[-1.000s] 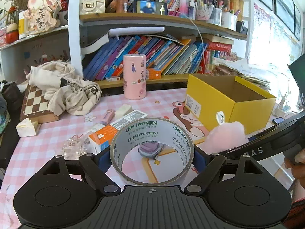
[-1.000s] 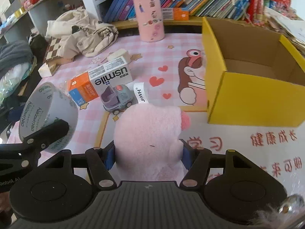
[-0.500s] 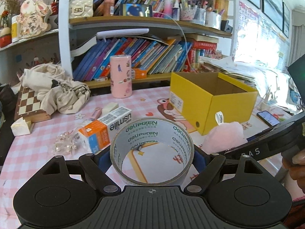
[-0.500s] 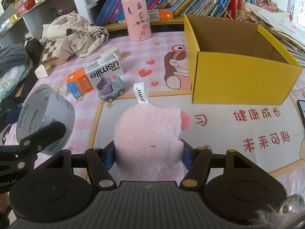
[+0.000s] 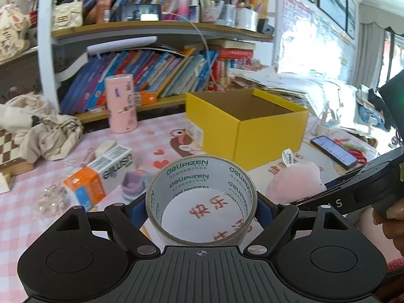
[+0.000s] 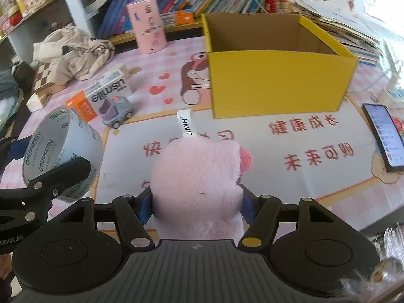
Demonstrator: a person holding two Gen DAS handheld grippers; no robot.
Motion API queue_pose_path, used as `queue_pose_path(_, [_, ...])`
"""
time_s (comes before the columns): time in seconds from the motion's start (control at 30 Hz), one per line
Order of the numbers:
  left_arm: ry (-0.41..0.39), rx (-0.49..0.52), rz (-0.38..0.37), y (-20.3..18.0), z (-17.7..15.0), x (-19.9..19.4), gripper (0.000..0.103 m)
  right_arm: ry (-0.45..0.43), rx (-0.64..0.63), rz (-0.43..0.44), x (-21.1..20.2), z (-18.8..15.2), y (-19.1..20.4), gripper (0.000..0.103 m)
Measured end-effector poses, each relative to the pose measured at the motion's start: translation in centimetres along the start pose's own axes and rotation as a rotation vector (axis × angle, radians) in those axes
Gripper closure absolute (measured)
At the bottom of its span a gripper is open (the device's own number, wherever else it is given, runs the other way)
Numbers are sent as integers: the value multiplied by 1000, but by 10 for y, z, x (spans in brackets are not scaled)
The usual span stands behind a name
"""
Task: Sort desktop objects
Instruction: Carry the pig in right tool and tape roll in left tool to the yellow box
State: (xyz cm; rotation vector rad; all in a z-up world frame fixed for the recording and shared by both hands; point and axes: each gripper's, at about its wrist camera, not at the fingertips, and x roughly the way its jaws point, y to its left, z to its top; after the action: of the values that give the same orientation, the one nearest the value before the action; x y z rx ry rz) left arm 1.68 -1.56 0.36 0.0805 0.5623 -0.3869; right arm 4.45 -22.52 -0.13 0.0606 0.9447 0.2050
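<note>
A pink-and-white checked tablecloth (image 6: 161, 58) carries a bright yellow box (image 6: 277, 83) with a plain brown inside, an orange-and-white carton (image 6: 101, 96), a grey-and-lilac toy car (image 6: 116, 111) and a pale pink cylinder (image 6: 149, 25). The plush toy (image 6: 199, 176) is soft pink; the tape roll (image 5: 202, 199) is grey with green lettering.

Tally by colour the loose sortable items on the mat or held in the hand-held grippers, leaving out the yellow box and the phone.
Pink: 2, plush toy, cylinder
Grey: 2, tape roll, toy car
Orange and white: 1, carton
Total: 5
</note>
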Motion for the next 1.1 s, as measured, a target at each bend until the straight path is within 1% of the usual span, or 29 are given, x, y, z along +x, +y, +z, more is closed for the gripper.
queue_pose_path(0.23, [7,36,-35,-15,4,11,19,-5,48,-18,-3,-3,-19,40])
queue_pose_path(0.5, [9,79,-56,-33,13,20,19,-16,94,-30,-5,-3,-42,40])
queue_pose_path(0.8, [-8,97,-59,-52,28,30,19,-38,89,-22,-9,10,-64,40])
queue_pose_path(1.1, [-16,79,-36,-68,40,42,19,-38,52,-1,-6,25,-84,40])
